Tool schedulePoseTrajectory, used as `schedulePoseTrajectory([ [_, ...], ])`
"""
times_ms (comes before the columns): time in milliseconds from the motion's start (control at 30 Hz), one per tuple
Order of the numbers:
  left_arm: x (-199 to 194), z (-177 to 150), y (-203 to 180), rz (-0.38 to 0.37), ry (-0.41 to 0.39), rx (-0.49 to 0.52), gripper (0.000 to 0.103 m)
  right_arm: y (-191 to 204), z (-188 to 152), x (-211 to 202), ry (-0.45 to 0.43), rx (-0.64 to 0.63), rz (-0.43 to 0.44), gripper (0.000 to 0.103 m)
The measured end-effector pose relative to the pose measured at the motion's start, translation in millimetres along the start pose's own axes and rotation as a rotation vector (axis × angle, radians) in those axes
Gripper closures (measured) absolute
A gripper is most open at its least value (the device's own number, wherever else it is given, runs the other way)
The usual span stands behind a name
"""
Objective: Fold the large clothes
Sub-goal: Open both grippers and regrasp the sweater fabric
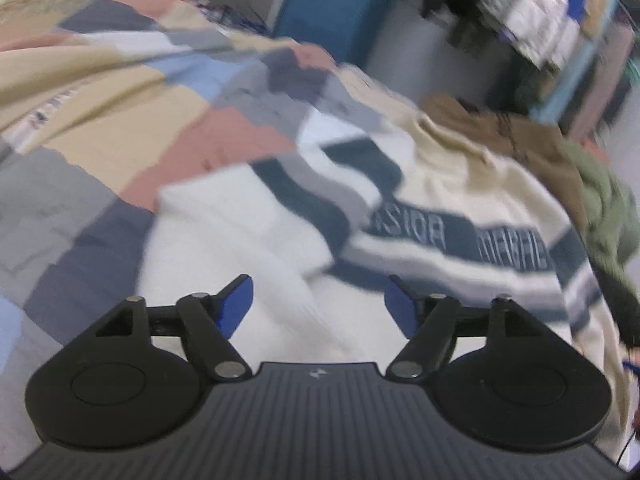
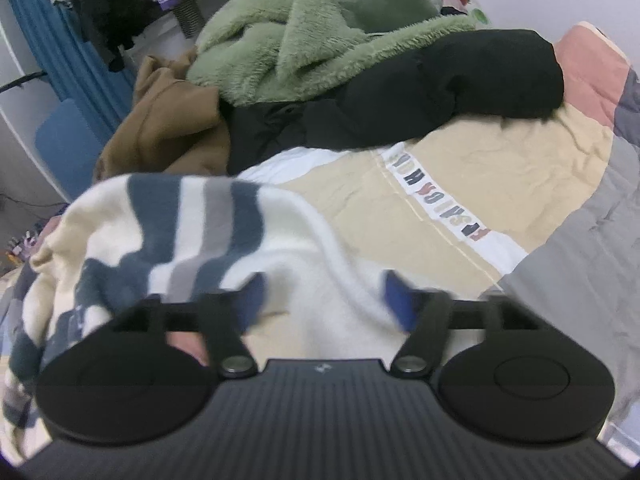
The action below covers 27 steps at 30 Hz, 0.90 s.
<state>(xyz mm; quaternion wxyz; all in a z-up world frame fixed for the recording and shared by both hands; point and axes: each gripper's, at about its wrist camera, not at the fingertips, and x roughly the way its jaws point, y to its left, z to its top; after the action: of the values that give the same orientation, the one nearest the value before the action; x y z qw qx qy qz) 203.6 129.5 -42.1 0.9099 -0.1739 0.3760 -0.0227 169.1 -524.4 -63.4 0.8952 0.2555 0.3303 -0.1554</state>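
Striped sweater (image 1: 460,216) lies on patchwork quilt (image 1: 120,120) — left tool (image 1: 319,304) and right tool (image 2: 324,300) both gape wide, gripping nothing.

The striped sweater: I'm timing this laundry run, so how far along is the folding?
Done: the striped sweater lies on the patchwork quilt with one part doubled over. In hand: nothing; the left claw and right claw are open and empty above it. Left: finishing the sweater, then the green fleece, black garment and brown garment.
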Motion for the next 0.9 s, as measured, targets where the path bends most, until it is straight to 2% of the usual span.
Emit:
schedulePoseTrajectory([
  [200,32.0,-6.1,-15.7,-0.008,0.075,0.092,0.023,10.0,-8.5,6.2,0.072,-0.097,0.005,0.022],
  [267,47.1,-7.1,-20.6,0.021,0.089,0.139,0.023,16.6,-13.3,14.5,0.104,-0.156,-0.024,0.023],
  [367,68.0,-9.6,-24.5,0.132,0.089,0.206,0.023,23.1,-21.1,24.7,0.126,-0.257,-0.094,0.023],
  [433,81.1,-14.2,-24.3,0.186,0.102,0.208,0.023,24.4,-24.7,33.3,0.139,-0.318,-0.145,0.023],
  [533,92.8,-19.5,-28.1,0.231,0.107,0.228,0.023,25.7,-30.8,42.3,0.164,-0.399,-0.176,0.02],
  [633,98.2,-21.2,-30.8,0.257,0.097,0.222,0.023,30.8,-36.5,49.8,0.177,-0.476,-0.211,0.02],
  [767,99.9,-24.2,-32.3,0.272,0.088,0.224,0.023,34.4,-39.0,54.3,0.175,-0.518,-0.24,0.021],
  [900,98.7,-23.3,-31.4,0.277,0.083,0.206,0.029,31.3,-34.2,52.6,0.152,-0.5,-0.258,0.032],
])
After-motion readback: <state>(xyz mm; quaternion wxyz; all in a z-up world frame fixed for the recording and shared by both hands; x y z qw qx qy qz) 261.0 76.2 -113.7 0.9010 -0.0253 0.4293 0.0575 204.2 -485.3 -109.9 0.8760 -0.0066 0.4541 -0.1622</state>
